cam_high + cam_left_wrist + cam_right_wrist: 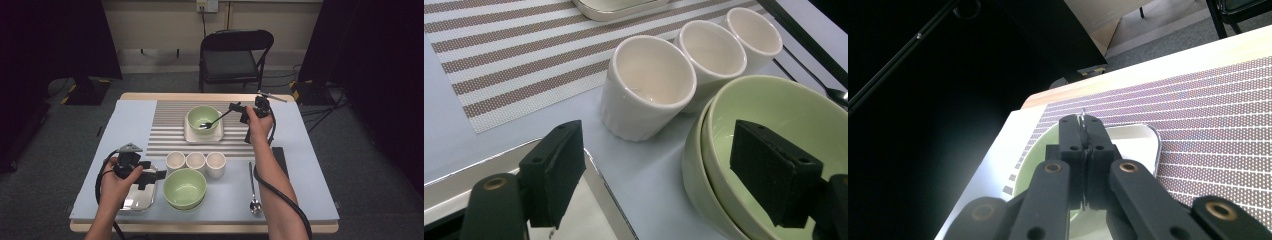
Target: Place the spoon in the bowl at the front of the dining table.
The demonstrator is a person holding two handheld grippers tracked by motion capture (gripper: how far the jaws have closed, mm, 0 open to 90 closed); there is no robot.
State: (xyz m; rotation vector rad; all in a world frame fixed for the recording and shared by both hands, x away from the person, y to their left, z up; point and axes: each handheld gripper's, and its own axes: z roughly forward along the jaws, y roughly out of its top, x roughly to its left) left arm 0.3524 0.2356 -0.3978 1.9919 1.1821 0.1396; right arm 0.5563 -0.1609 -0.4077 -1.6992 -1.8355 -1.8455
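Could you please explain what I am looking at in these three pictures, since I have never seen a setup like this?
A person at a table holds a two-jaw tool in each hand. The high view looks down from above; the other two cameras ride on the tools. The right gripper is shut on a spoon whose tip rests in the far green bowl on a square plate. The left gripper is open, above a tray, beside stacked green bowls. Three white cups and a second spoon lie nearby.

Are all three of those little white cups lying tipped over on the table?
No, the three white cups stand upright in a row, mouths up, beside the near green bowl.
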